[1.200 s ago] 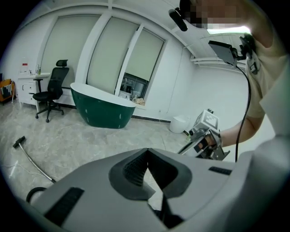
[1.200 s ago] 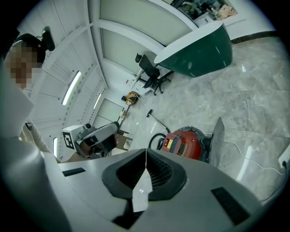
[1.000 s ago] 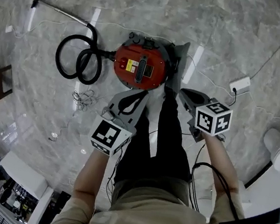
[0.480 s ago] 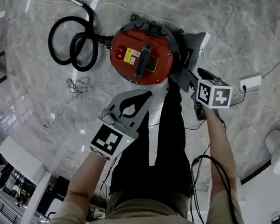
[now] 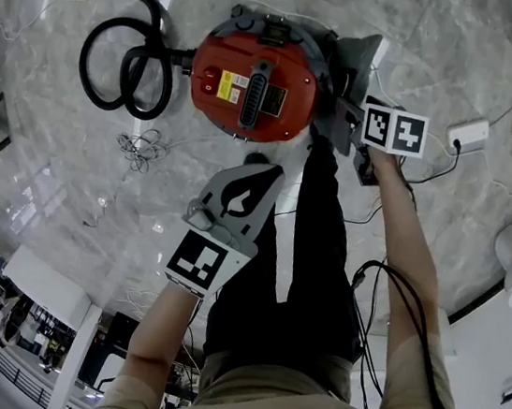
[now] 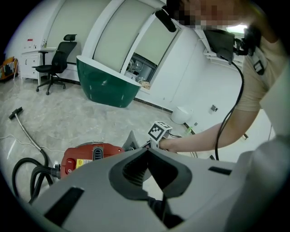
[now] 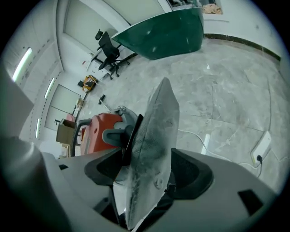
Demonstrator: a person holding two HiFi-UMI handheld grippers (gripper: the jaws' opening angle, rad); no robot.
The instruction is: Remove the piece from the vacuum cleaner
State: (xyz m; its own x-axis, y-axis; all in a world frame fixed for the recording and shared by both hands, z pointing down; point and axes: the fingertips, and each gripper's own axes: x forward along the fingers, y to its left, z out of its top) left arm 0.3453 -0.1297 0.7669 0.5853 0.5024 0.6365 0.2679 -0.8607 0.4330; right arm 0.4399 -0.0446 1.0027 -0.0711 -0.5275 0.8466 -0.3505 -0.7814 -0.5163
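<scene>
Now the red vacuum cleaner sits on the marble floor, its black hose coiled against one side. The grey, dusty piece stands at the vacuum cleaner's rim on the side away from the hose. The right tool reaches in at that same side. Its jaws are opening, and the piece stands edge-on between them with a gap at each pad, so nothing presses on it. The left tool hangs above the floor just short of the vacuum cleaner, on the person's side of it. Its jaw tips meet and nothing is between them. A white power strip lies beyond the right tool, farther from the vacuum cleaner. A small tangle of wire lies near the hose.
</scene>
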